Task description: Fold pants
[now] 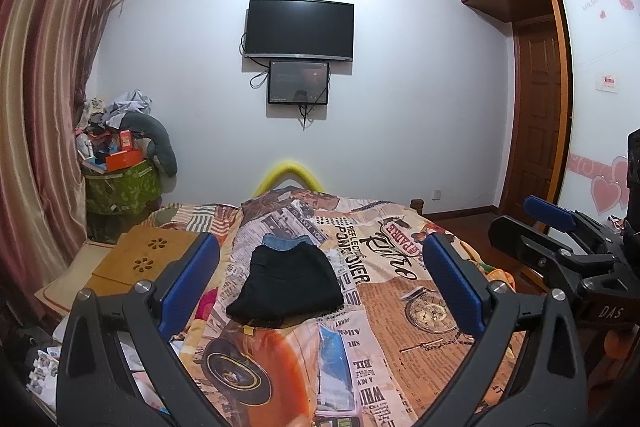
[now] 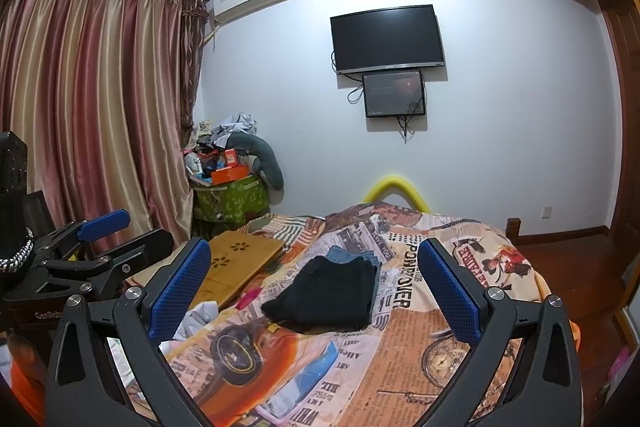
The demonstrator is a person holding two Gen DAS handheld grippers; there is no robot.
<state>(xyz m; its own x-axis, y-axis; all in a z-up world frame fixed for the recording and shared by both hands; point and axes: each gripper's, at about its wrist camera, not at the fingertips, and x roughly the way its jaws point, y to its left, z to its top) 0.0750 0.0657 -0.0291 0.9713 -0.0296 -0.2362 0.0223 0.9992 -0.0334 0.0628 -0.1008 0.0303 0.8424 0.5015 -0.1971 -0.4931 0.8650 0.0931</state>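
Observation:
Black pants (image 1: 289,281) lie folded into a compact rectangle on the newspaper-print bedspread (image 1: 392,291), on top of folded blue jeans (image 1: 285,242) whose far edge peeks out. The right wrist view shows the same black pants (image 2: 330,293) over the jeans (image 2: 352,255). My left gripper (image 1: 320,279) is open and empty, held above the near part of the bed, short of the stack. My right gripper (image 2: 316,287) is open and empty at about the same height. The right gripper also shows at the right of the left wrist view (image 1: 560,227), and the left gripper at the left of the right wrist view (image 2: 92,239).
A wooden lap desk (image 1: 144,259) lies on the bed's left side. White cloth (image 2: 196,319) lies near the left edge of the bed. A green hamper piled with boxes and clothes (image 1: 120,183) stands by the curtain (image 1: 36,99). A yellow footboard (image 1: 288,175), wall TV (image 1: 299,29) and wardrobe (image 1: 592,75) lie beyond.

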